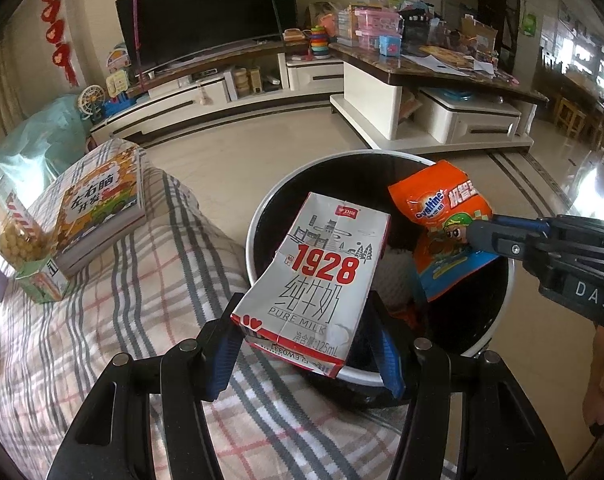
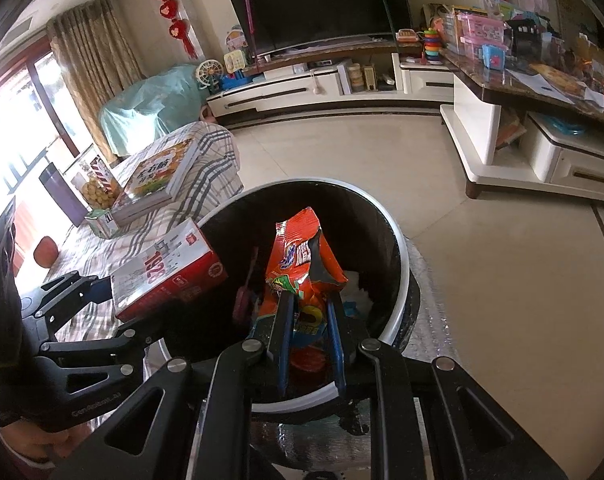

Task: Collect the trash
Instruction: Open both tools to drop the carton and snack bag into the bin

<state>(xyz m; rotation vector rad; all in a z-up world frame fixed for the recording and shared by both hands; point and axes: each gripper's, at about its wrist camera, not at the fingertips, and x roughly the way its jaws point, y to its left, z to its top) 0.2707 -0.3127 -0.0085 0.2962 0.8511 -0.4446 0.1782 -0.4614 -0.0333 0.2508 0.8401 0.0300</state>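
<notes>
My left gripper (image 1: pixel 302 320) is shut on a crushed white and red milk carton (image 1: pixel 322 264) marked 1928, holding it over the near rim of a round black trash bin (image 1: pixel 258 216) with a white rim. My right gripper (image 2: pixel 308 300) is shut on an orange snack wrapper (image 2: pixel 298 256), which hangs above the bin's opening (image 2: pixel 398 240). The left wrist view shows that wrapper (image 1: pixel 442 208) pinched by the right gripper (image 1: pixel 478 236) over the bin's right side. In the right wrist view the carton (image 2: pixel 166 272) and left gripper (image 2: pixel 102 288) are at the bin's left edge. Some trash lies inside the bin.
A checked cloth covers the table (image 1: pixel 102 320) left of the bin, bearing a picture book (image 1: pixel 102 208), a small green box (image 1: pixel 42 284) and a snack jar (image 1: pixel 14 228). Beyond lie tiled floor (image 1: pixel 262 152), a TV stand (image 1: pixel 206 96) and a cluttered coffee table (image 1: pixel 422 68).
</notes>
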